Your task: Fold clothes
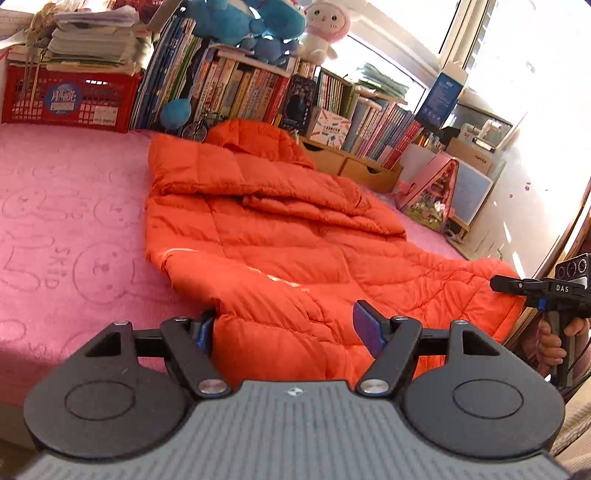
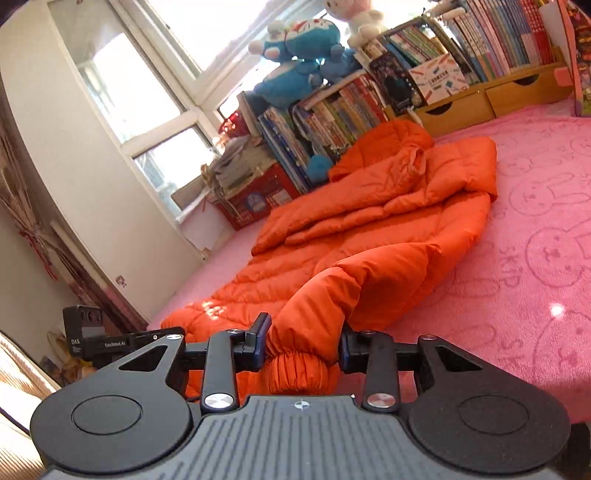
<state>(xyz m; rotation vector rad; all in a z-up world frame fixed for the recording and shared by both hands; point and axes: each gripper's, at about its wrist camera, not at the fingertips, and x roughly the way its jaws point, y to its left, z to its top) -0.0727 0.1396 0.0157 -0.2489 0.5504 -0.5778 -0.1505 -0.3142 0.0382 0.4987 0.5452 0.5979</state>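
Observation:
An orange puffer jacket lies spread on the pink blanket, hood toward the bookshelf, one sleeve folded across its chest. My left gripper is open, its jaws on either side of the jacket's near hem. My right gripper is open around the elastic cuff of the other sleeve, which is lifted toward the camera. The right gripper also shows in the left wrist view, at the jacket's right edge. The left gripper shows in the right wrist view, at the jacket's near left corner.
A bookshelf with plush toys runs along the far edge of the blanket. A red crate with stacked papers stands at the back left. Wooden drawers and a pink toy house stand at the back right.

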